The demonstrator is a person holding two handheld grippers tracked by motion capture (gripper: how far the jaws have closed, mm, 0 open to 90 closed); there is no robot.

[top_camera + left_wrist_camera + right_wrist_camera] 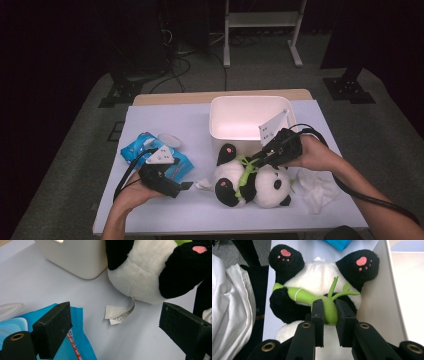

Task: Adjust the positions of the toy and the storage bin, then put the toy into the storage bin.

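Right tongs (329,312) clamped on panda's bamboo (329,308), left tongs (113,326) spread wide — holding nothing

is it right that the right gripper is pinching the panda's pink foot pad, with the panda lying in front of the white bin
Not quite. The right gripper is shut on the green bamboo stalk across the panda's belly, not on a pink foot pad; the right gripper view shows it. The panda does lie in front of the white bin.
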